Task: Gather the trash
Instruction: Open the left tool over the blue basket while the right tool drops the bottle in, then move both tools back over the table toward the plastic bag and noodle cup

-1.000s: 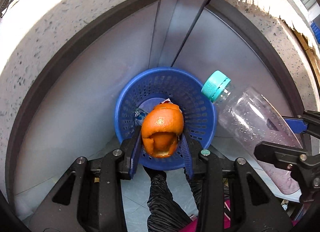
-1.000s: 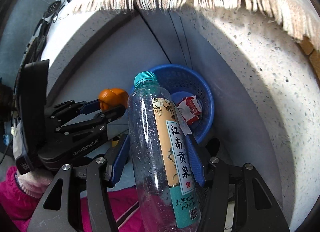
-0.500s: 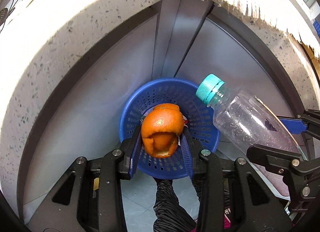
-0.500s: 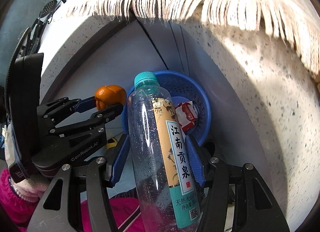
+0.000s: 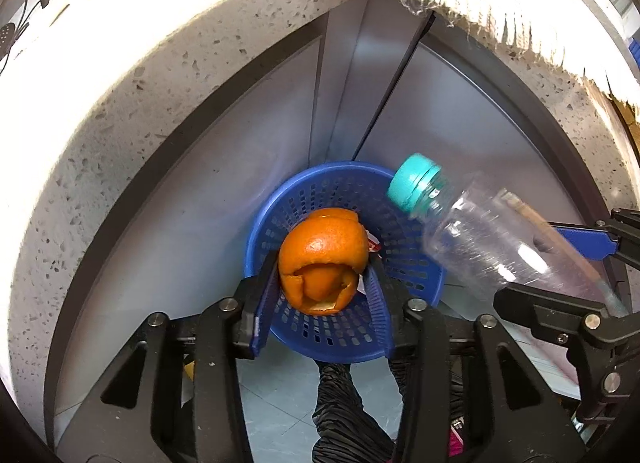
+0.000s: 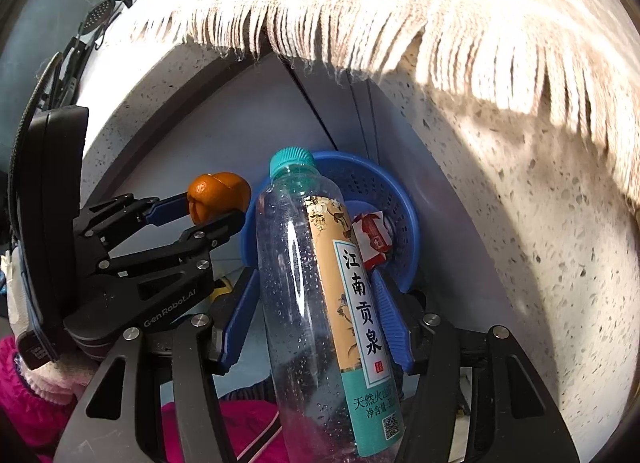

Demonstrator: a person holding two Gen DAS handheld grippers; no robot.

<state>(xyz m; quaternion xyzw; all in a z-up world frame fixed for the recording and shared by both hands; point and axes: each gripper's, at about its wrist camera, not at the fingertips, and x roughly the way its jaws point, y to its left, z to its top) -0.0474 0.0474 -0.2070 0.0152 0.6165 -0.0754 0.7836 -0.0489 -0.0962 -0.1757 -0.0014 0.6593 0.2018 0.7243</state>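
Note:
My left gripper point(image 5: 323, 275) is shut on an orange peel point(image 5: 322, 259) and holds it above the near side of a blue mesh basket point(image 5: 404, 275) on the floor. My right gripper point(image 6: 316, 295) is shut on a clear plastic bottle point(image 6: 308, 263) with a teal cap; the cap points toward the basket point(image 6: 400, 223). The bottle point(image 5: 500, 247) shows at the right of the left wrist view, over the basket's right rim. A red and white wrapper point(image 6: 372, 239) lies inside the basket. The left gripper with the peel point(image 6: 218, 195) shows left of the bottle.
The basket stands against grey cabinet doors point(image 5: 224, 199) under a speckled stone counter edge point(image 5: 120, 103). A fringed beige cloth point(image 6: 360, 23) hangs over the counter. My legs and pink sleeve point(image 6: 36, 395) are below the grippers.
Both grippers have risen and pulled back a little, so the basket sits lower and nearer in view. The bottle's cap has swung further over the basket's rim. Both grips are unchanged.

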